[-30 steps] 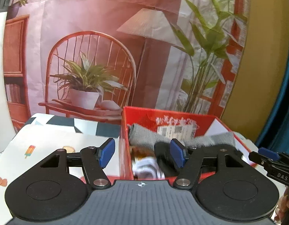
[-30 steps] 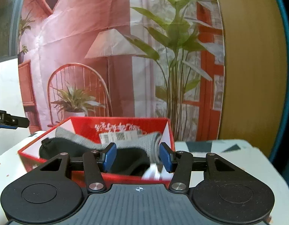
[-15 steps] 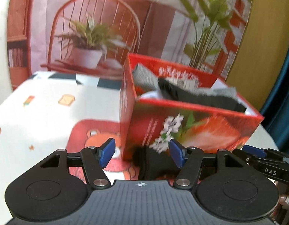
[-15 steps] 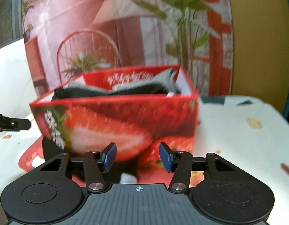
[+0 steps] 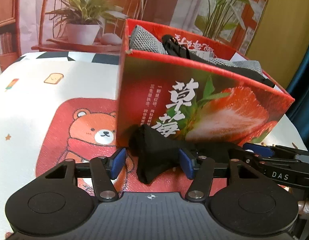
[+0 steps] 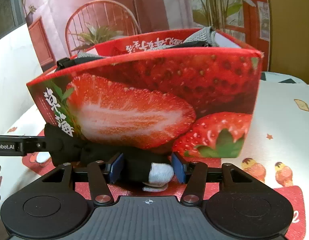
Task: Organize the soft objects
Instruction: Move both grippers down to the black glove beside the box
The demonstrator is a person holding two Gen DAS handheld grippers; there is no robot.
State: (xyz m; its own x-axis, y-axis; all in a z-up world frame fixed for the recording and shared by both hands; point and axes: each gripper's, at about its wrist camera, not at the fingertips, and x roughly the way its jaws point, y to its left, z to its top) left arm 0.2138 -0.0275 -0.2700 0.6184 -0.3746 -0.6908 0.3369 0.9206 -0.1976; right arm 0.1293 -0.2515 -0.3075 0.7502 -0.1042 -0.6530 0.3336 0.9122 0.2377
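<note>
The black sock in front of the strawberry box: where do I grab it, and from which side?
Grip the black sock at both ends, from the front, away from the strawberry box: left gripper on the bunched black end, right gripper on the white-toed end. It lies lengthwise along the box's front wall.

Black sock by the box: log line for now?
left gripper closing round black sock | right gripper open astride its white toe | box holds socks
</note>
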